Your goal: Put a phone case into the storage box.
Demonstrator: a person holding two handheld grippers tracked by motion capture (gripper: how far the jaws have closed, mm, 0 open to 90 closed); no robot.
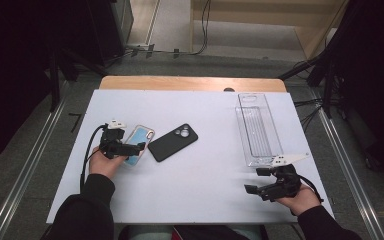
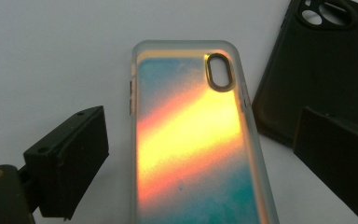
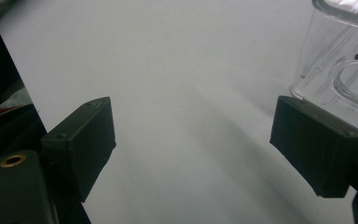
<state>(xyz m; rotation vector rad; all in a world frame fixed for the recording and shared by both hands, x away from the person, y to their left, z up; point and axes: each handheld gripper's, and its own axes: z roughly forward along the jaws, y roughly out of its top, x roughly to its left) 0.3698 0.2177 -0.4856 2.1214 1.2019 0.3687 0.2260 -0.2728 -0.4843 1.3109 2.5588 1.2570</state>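
Beside iridescent case (image 2: 191, 149): black case (image 2: 317, 70); clear tray (image 1: 258, 129) well apart.

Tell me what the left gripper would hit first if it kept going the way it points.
Most likely the iridescent phone case: the left gripper has open jaws either side of it, apparently not touching. The black phone case lies off to one side. How far above the case the jaws stand is unclear.
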